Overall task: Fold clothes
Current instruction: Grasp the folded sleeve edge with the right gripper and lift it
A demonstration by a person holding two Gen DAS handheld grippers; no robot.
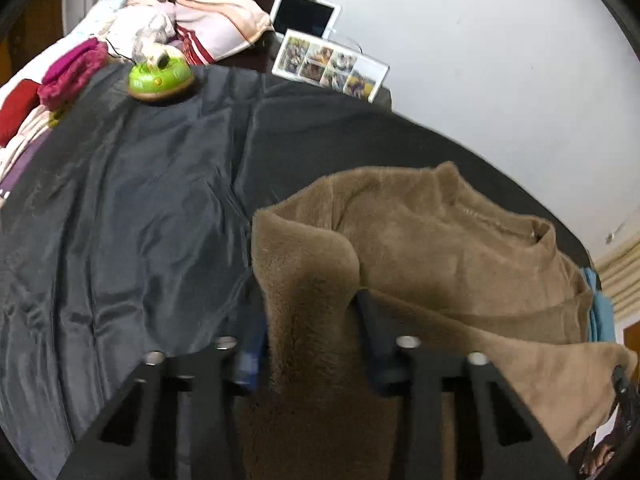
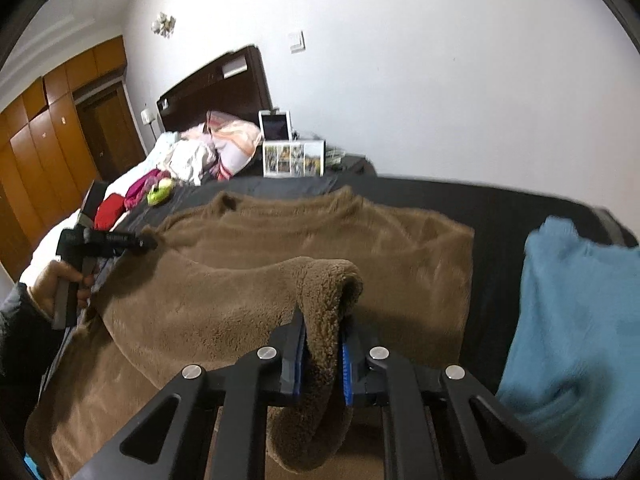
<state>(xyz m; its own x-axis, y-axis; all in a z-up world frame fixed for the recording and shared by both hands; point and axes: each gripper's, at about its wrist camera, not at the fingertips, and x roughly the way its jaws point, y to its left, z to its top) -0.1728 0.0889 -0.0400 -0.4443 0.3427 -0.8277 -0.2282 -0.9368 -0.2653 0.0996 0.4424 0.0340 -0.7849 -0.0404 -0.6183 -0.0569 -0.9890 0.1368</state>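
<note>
two beds fill the room: a far bed (image 2: 132,172) with a dark headboard (image 2: 224,80), heaped with pillows (image 2: 234,140), a red cloth (image 2: 109,209) and a magenta cloth (image 2: 140,188), and a near one under a dark grey sheet (image 1: 132,216). wooden wardrobes (image 2: 44,140) line the left wall, and a white wall (image 2: 400,80) runs behind. on the sheet's far edge sits a green toy (image 1: 160,76); to its right stand a tablet (image 1: 305,12) and a photo frame (image 1: 330,65).

a brown fleece sweater (image 2: 320,240) lies spread on the sheet, collar toward the wall, its pile thick and fuzzy. one part of it is lifted into a soft fold. the left gripper (image 1: 312,344), held by a hand (image 2: 60,284), is at the sweater's left edge with fleece bunched between its jaws; the pads are hidden under the pile, but the jaws look clenched on the fabric. the right gripper (image 2: 322,344) has its jaws clamped on the raised fold, which droops over and between the blue pads (image 2: 345,376). a blue fleece garment (image 2: 572,320) lies just right of the sweater, on the same sheet.
</note>
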